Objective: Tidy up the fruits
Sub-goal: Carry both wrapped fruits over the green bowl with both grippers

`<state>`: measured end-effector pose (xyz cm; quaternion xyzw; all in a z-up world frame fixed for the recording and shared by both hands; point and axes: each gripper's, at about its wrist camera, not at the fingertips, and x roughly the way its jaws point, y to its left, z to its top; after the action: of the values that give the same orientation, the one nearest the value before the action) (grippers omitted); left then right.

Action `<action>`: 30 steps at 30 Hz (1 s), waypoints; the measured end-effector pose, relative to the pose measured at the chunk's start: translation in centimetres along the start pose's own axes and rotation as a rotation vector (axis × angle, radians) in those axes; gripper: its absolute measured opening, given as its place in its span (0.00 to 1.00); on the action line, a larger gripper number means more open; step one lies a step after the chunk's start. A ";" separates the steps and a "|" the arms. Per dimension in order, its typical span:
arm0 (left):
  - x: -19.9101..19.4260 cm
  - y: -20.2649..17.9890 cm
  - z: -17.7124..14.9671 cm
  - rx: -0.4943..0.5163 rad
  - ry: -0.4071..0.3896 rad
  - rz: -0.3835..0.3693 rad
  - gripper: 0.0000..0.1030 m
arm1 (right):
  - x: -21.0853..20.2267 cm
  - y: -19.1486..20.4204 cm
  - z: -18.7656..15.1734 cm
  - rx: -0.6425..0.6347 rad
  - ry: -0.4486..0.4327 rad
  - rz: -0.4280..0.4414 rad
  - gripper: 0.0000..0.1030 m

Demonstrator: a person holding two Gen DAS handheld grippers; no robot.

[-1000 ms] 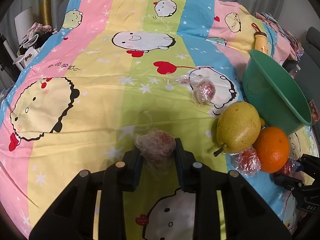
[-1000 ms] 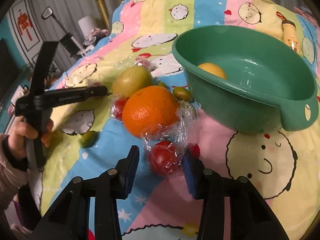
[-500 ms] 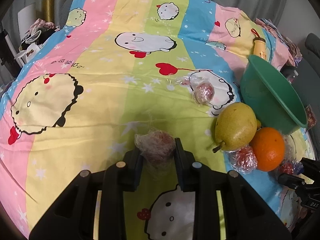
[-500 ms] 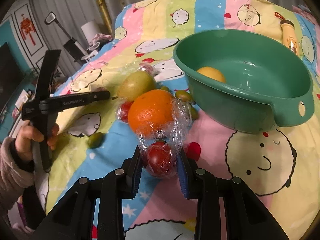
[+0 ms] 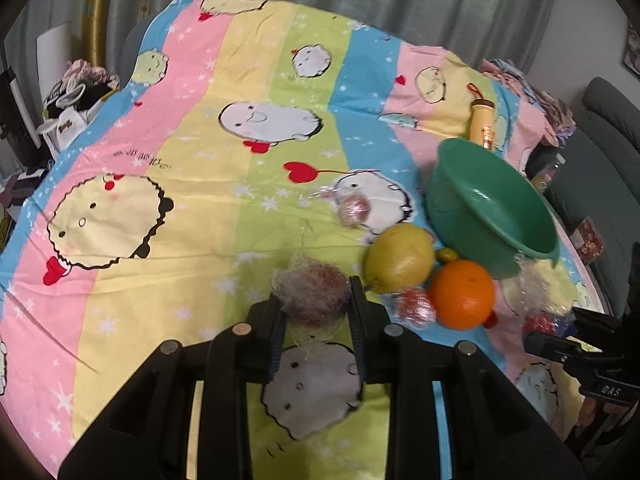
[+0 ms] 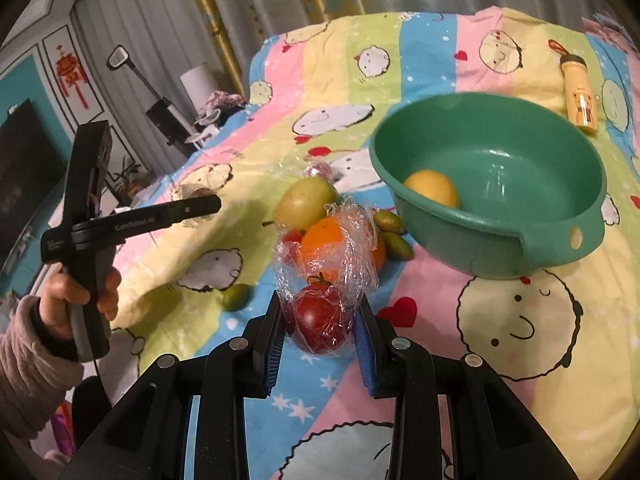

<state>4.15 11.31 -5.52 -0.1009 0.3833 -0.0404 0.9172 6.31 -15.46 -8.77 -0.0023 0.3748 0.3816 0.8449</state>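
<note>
My left gripper is shut on a plastic-wrapped reddish fruit and holds it above the cartoon bedsheet. My right gripper is shut on a plastic-wrapped red tomato, lifted off the sheet. A green basin stands to the right with a yellow fruit inside. A pear, an orange, a wrapped red fruit and another wrapped fruit lie left of the basin.
Small green fruits lie by the orange, and one lies alone on the sheet. A yellow bottle lies behind the basin. Furniture and clutter stand off the bed's left edge.
My right gripper closed on the wrapped tomato and lifted it. My left gripper rose and drew back with its wrapped fruit still held.
</note>
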 end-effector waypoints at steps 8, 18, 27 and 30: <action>-1.9 -2.3 -0.2 0.026 0.006 -0.021 0.27 | -1.4 0.3 0.3 0.011 -0.034 0.023 0.33; -3.0 -5.7 -0.3 0.078 0.010 -0.059 0.27 | -4.0 -0.5 0.5 0.034 -0.111 0.015 0.33; -3.1 -8.5 0.4 0.129 0.004 -0.088 0.27 | -5.7 -1.8 0.5 0.068 -0.168 0.002 0.33; -3.0 -9.4 0.7 0.145 0.002 -0.094 0.27 | -6.2 -2.4 0.5 0.079 -0.185 -0.001 0.33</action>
<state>2.58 2.74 -0.88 -0.0520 0.3751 -0.1114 0.9188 5.52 -20.98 -5.18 0.0663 0.3102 0.3648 0.8754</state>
